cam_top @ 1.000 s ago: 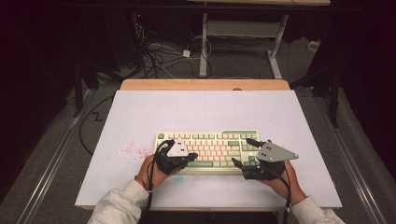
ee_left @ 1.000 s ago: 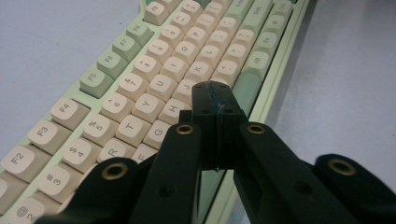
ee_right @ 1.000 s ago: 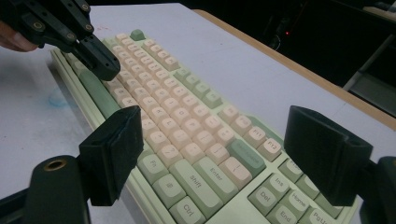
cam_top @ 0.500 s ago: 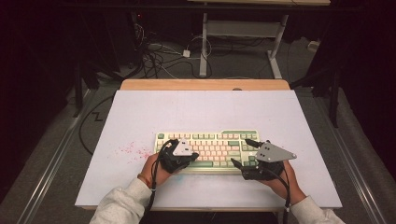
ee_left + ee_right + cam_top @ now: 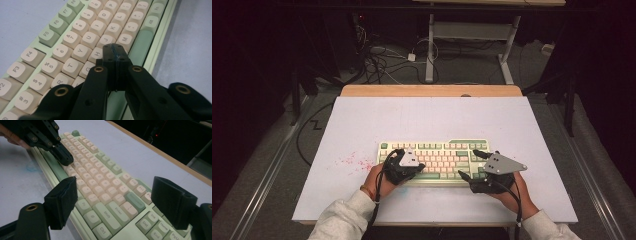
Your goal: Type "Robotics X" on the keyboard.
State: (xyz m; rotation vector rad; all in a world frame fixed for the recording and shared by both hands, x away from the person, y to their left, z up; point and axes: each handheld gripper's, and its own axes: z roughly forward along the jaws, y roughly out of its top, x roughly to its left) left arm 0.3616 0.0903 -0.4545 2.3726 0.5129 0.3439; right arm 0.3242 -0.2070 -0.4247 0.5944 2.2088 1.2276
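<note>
- Left gripper (image 5: 116,53), jaws pressed together, tip over the keyboard (image 5: 434,161) around the N key.
- Right gripper (image 5: 117,195), jaws wide, straddles the keyboard's right end.

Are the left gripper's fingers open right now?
No, in the left gripper view the left gripper has its fingers pressed together, tips over the keyboard near the H key.

Lab or recording workspace, dark surround. White-topped table with wooden far edge (image 5: 432,90) under fixed overhead camera. Tangle of black cables and white power strip (image 5: 411,56) on grey floor behind. White metal desk frame (image 5: 472,30) at back. Metal rails (image 5: 267,170) flank table.
</note>
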